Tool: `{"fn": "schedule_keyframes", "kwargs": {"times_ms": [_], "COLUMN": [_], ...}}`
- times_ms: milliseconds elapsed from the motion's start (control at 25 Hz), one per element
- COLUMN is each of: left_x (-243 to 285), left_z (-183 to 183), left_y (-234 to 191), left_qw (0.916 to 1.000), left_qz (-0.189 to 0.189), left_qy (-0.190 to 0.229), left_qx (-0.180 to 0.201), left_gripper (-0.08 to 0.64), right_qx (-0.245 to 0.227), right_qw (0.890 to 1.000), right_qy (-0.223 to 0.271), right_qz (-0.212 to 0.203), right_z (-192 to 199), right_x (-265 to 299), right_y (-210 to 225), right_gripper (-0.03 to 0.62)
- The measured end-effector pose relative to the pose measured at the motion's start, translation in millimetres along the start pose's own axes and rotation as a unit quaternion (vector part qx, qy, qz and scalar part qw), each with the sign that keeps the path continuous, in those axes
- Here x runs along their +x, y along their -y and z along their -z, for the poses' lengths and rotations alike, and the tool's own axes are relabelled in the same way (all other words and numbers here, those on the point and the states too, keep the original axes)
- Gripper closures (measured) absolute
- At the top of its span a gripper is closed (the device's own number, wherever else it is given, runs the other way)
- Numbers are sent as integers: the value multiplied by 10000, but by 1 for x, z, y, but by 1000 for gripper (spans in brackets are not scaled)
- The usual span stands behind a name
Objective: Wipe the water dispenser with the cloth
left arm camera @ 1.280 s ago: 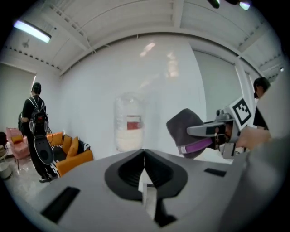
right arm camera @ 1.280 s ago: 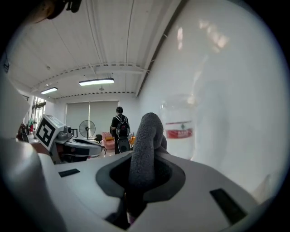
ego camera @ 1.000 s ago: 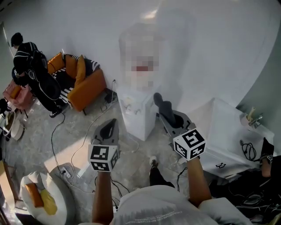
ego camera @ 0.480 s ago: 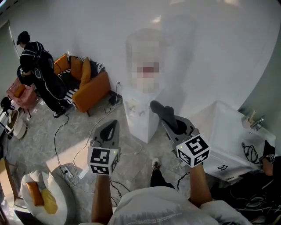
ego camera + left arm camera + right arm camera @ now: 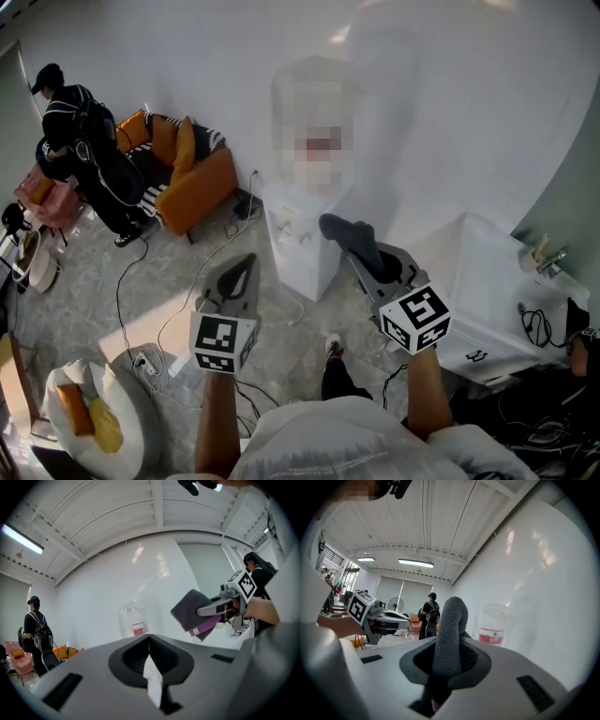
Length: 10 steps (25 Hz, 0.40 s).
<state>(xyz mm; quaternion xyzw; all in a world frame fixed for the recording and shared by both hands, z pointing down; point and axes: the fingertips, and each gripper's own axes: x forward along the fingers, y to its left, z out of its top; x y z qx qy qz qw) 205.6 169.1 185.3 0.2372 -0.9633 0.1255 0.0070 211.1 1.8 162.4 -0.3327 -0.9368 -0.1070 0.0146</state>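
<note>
The white water dispenser (image 5: 298,246) stands against the wall, with a clear bottle (image 5: 133,623) on top; that bottle (image 5: 492,626) also shows in the right gripper view. My right gripper (image 5: 364,255) is shut on a dark grey cloth (image 5: 343,232), held up just right of the dispenser's top corner. The cloth (image 5: 449,629) stands upright out of the jaws. In the left gripper view the cloth (image 5: 191,610) hangs folded from the right gripper (image 5: 212,611). My left gripper (image 5: 240,264) hovers lower left of the dispenser, jaws together, holding nothing.
An orange sofa (image 5: 192,178) stands left of the dispenser, with a person in black (image 5: 82,141) beside it. Cables (image 5: 131,281) and a power strip (image 5: 146,364) lie on the floor. A white counter (image 5: 478,291) is at the right, a white seat (image 5: 89,422) at lower left.
The right gripper with the cloth has edged slightly left, closer to the dispenser's top corner. The left gripper has hardly moved. The head view has shifted a little.
</note>
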Motion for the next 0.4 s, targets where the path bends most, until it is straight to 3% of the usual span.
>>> {"fn": "schedule_keyframes", "kwargs": {"times_ms": [400], "left_x": [-2], "left_z": [5], "left_y": [0], "left_qw": [9999], "left_qz": [65], "left_qy": [-150], "left_qx": [8], "left_gripper": [545], "right_qx": [-47], "right_qw": [9999], "right_qy": [-8], "right_qz": [-114], "right_z": [-1], "right_x": [7], "right_y": [-5], "right_gripper": [535]}}
